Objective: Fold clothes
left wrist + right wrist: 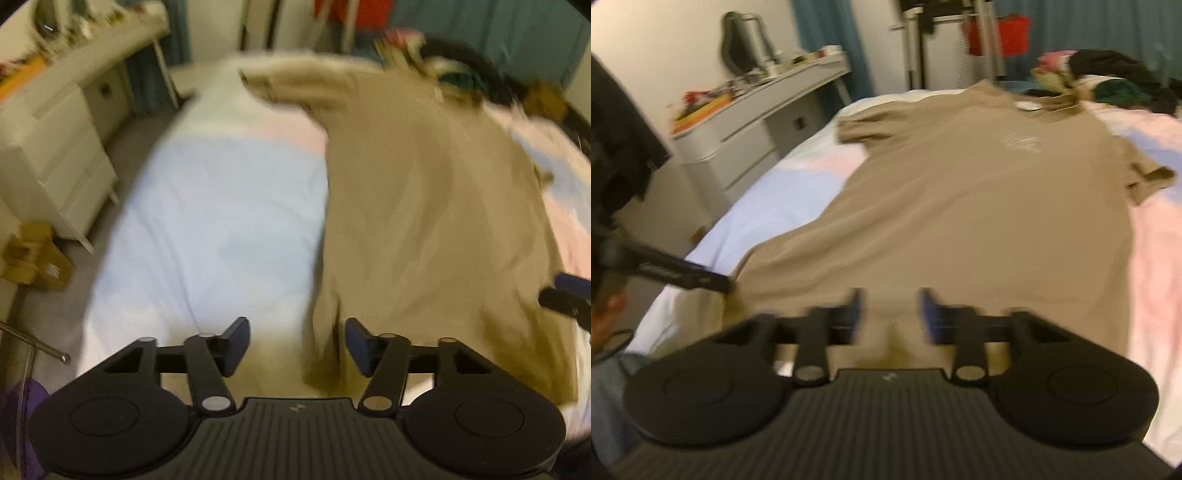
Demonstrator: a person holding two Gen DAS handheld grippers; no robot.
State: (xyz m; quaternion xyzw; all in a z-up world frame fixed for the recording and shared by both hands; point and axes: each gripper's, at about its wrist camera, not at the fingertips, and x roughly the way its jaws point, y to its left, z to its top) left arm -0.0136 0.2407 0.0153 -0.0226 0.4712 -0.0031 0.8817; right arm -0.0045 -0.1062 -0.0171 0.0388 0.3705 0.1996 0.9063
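Note:
A tan T-shirt (967,206) lies spread flat on the bed (783,199), collar far, hem near me, a small white print on its chest. In the left wrist view the shirt (424,206) fills the right half. My left gripper (297,345) is open and empty, just over the shirt's near left hem corner. It also shows in the right wrist view (713,282) at the shirt's left edge. My right gripper (890,314) is open and empty above the middle of the hem. It shows at the right edge of the left wrist view (561,291).
The bed has a pastel blue, pink and white sheet. A heap of clothes (1108,81) lies at the far right end. A white dresser (757,122) with clutter stands left of the bed. Cardboard boxes (33,258) sit on the floor.

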